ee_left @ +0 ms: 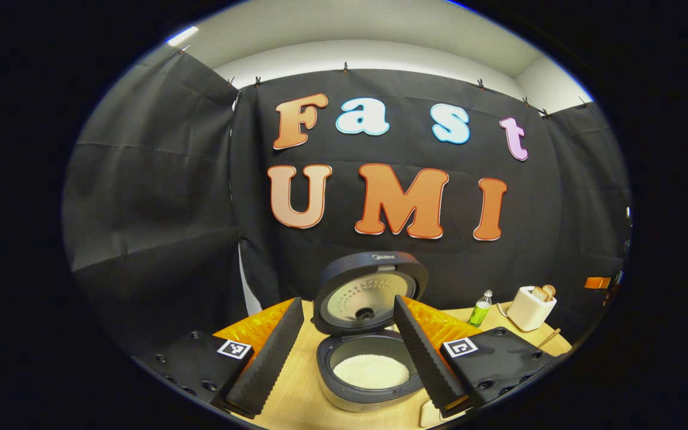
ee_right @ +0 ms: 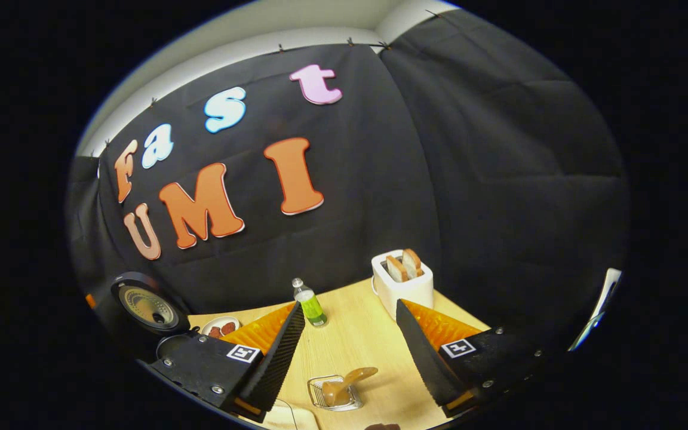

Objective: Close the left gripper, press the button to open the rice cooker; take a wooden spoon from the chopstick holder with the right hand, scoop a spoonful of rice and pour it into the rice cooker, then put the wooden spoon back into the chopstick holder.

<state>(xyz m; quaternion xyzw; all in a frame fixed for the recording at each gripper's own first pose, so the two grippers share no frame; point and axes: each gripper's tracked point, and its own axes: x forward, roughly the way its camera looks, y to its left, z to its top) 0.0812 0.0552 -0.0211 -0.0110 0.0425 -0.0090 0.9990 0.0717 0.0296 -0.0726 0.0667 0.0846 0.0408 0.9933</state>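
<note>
- Left tool [ee_left: 349, 358]: I read it as open, its two fingers spread wide with nothing between them, hanging above the surface [ee_left: 296, 382] and facing the rice cooker.
- Rice cooker [ee_left: 371, 370]: it stands straight ahead of my left tool, seen between that tool's fingers. Its lid [ee_left: 368, 292] is swung up and back, the perforated inner plate facing me. White rice [ee_left: 371, 371] lies in the pot.
- Right tool [ee_right: 350, 352]: also open, fingers well apart, gripping nothing, held over the surface near its near edge.
- Chopstick holder [ee_right: 333, 394]: a small wire basket on the surface, low in the right gripper view between that tool's fingers.
- Wooden spoon [ee_right: 350, 380]: it sits in the chopstick holder, tilted, its upper end sticking out toward the right. I cannot tell which end is the bowl.
- Green bottle [ee_right: 309, 304]: upright, toward the far edge of the surface, with a clear cap.
- White toaster [ee_right: 402, 282]: near the far edge, beside the bottle, two slices of bread standing in its slots.
- Small dish [ee_right: 220, 328]: near the far edge, between rice cooker and bottle, holding reddish pieces I cannot identify.
</note>
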